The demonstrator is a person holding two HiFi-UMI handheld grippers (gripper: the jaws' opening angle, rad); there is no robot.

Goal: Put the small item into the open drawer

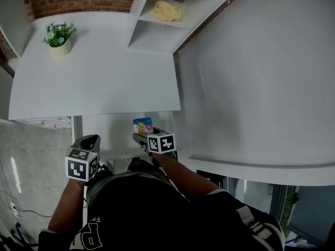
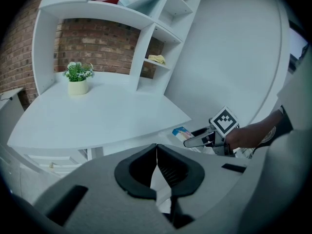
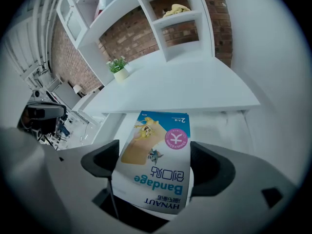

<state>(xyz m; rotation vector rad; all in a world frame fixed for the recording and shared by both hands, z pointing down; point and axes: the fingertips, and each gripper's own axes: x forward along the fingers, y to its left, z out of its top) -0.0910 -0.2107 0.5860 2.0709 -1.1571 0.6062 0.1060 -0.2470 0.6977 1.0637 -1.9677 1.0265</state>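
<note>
The small item is a blue and white bandage box [image 3: 155, 165], upside down in the right gripper view. My right gripper [image 3: 156, 162] is shut on it, one finger on each side. In the head view the box [image 1: 142, 125] sticks out ahead of the right gripper [image 1: 144, 136] above the open white drawer [image 1: 112, 132] under the desk edge. The drawer's inside [image 3: 222, 130] lies just past the box. My left gripper [image 2: 156, 150] is shut with nothing in it, and it hangs to the left of the drawer [image 1: 89, 141]. From it I see the box [image 2: 181, 132] at the right.
A white desk [image 1: 104, 72] spans the view above the drawer, with a small potted plant [image 1: 58, 37] at its back left. A white shelf unit holds a yellow cloth [image 1: 167, 10]. A white wall [image 1: 261, 77] closes the right side. A brick wall stands behind.
</note>
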